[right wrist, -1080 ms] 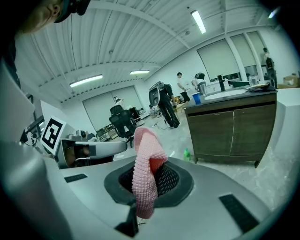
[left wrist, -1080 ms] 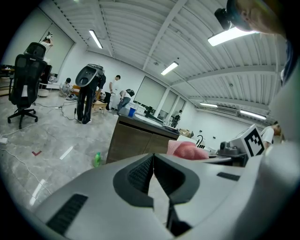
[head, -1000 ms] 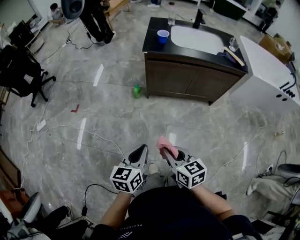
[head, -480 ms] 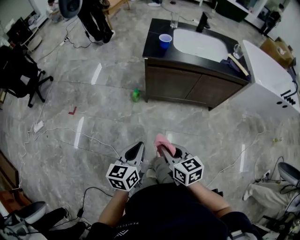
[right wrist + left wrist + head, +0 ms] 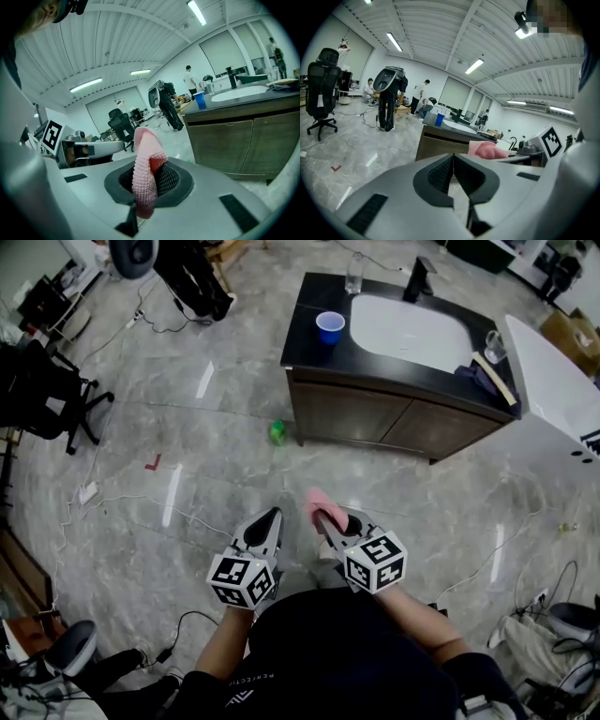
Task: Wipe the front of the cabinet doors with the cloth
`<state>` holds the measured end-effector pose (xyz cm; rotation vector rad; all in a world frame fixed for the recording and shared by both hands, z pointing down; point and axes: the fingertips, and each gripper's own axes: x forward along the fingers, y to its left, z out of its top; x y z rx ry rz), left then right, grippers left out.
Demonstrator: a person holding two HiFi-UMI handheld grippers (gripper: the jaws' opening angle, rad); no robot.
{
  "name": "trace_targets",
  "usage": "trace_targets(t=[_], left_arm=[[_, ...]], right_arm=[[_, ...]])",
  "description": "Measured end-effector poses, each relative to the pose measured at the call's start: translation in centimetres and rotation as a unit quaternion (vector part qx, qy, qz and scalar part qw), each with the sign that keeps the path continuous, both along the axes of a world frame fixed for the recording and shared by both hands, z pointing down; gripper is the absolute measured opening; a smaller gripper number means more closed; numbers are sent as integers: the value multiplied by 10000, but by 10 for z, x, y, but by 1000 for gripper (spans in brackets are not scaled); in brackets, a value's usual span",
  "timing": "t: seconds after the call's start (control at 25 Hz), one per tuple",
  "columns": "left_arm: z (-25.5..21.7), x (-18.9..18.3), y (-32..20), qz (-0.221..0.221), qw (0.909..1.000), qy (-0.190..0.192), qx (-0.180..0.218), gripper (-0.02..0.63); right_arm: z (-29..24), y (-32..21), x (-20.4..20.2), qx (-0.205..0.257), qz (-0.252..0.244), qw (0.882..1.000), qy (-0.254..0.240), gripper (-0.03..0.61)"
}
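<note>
Leftward first: passes an office chair [image 5: 47, 390] and a power strip [image 5: 88, 492] on the floor, both well apart from the route. Carries the left gripper [image 5: 269, 517] low by the body, jaws pressed together on nothing. Carries the right gripper [image 5: 325, 514] just beside it, clamped on the pink cloth [image 5: 322, 502], one fold poking up past the tips. Finds the cabinet doors [image 5: 352, 412] ahead and a little to the right, well apart from both grippers across bare floor. Puts the right gripper nearer, and already loaded. Reads the door fronts as one long run, left to right under the black counter [image 5: 305, 329] and facing the person, so probably calls for walking up, lowering, and pressing the cloth flat on the left door to sweep sideways. Notes a green bottle [image 5: 277, 432] on the floor just off the cabinet's left corner, worth skirting. Meets a white unit [image 5: 553, 399] at the cabinet's right end, so allows little overrun there.
</note>
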<state>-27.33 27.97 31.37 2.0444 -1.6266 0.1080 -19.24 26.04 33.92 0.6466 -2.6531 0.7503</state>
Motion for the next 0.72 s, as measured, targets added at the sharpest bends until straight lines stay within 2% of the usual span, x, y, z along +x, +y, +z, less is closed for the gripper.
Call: trace_targets(t=[0.28, 0.48, 0.72], left_arm=[[5, -3, -51, -40, 9999, -117, -116, 11], [13, -6, -82, 133, 9997, -136, -175, 11], [18, -8, -126, 559, 9983, -179, 0, 11]], right_arm=[[30, -47, 7, -196, 24, 9997, 128, 44], [42, -71, 8, -229, 173, 9994, 187, 44], [54, -108, 0, -211, 452, 9984, 265, 44]])
